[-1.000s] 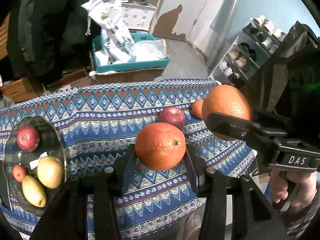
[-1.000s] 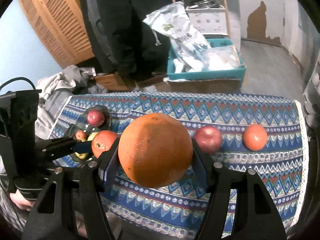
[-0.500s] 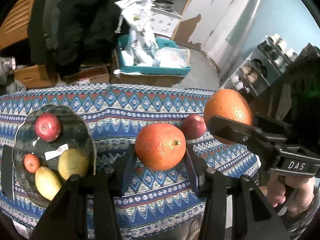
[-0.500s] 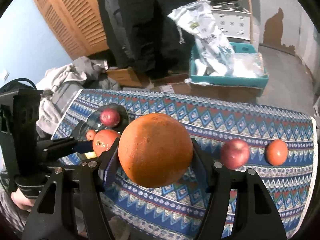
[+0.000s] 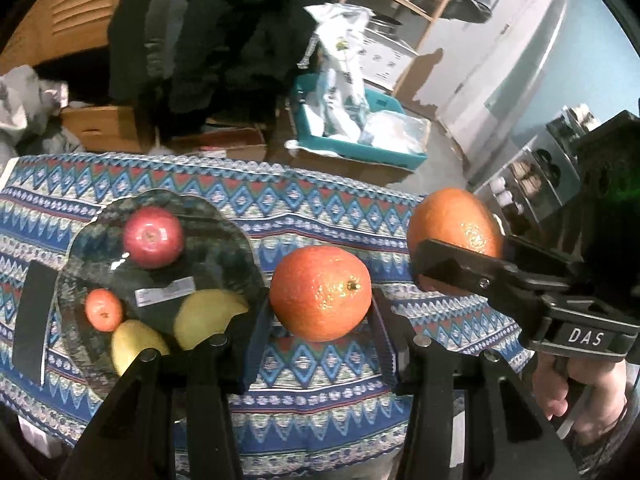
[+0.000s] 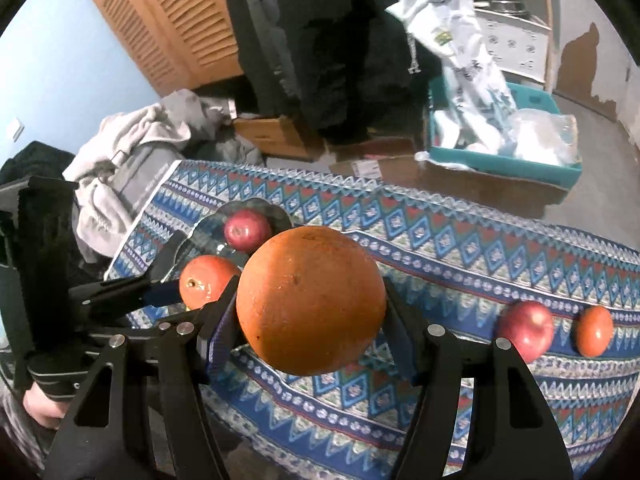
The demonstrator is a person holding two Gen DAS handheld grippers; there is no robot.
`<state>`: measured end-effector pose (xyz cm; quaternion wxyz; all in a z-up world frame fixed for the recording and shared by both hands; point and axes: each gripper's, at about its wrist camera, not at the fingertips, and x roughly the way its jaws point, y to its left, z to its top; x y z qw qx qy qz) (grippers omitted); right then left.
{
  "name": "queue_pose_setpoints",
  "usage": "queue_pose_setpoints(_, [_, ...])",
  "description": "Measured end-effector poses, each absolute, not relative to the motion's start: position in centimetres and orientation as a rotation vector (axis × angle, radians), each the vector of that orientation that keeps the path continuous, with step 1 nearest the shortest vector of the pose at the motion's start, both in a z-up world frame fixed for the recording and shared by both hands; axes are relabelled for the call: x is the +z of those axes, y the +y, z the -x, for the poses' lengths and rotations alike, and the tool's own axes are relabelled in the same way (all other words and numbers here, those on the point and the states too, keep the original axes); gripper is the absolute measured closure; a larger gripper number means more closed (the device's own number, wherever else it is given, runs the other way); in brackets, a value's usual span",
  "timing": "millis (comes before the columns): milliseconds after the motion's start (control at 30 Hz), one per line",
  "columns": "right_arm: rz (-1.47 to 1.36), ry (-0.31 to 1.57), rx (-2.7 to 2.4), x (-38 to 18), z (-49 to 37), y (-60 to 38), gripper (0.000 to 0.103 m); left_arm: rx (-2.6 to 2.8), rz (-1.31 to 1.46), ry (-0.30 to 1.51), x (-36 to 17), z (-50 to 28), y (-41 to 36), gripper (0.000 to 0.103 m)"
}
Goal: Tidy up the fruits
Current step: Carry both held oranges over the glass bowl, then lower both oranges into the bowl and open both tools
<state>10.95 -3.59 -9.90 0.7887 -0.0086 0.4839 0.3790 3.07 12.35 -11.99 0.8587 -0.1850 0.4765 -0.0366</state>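
My left gripper (image 5: 318, 320) is shut on a reddish orange (image 5: 319, 293), held above the patterned tablecloth just right of a dark glass plate (image 5: 228, 240). The plate holds a red apple (image 5: 153, 237), a small tangerine (image 5: 104, 309) and two yellow-green fruits (image 5: 208, 320). My right gripper (image 6: 310, 320) is shut on a large orange (image 6: 311, 300), which also shows in the left wrist view (image 5: 454, 224). A red apple (image 6: 526, 330) and a small orange fruit (image 6: 595, 330) lie on the cloth at the right.
A black flat object (image 5: 34, 316) lies left of the plate. Beyond the table are a teal crate with bags (image 5: 360, 136), cardboard boxes (image 5: 104, 128), a pile of clothes (image 6: 132, 148) and a shelf with shoes (image 5: 532, 168).
Both grippers have moved left with their oranges. The plate now sits close beside the left gripper, and the loose apple and small orange have slid to the right of the right wrist view.
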Motion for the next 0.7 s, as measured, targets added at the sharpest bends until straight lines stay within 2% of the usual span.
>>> queue_pose_setpoints(700, [0.039,1.201,0.901,-15.7,-12.5,7.9,0.037,0.113,0.488,1.043,-16.4,-2.0,22.1,0.055])
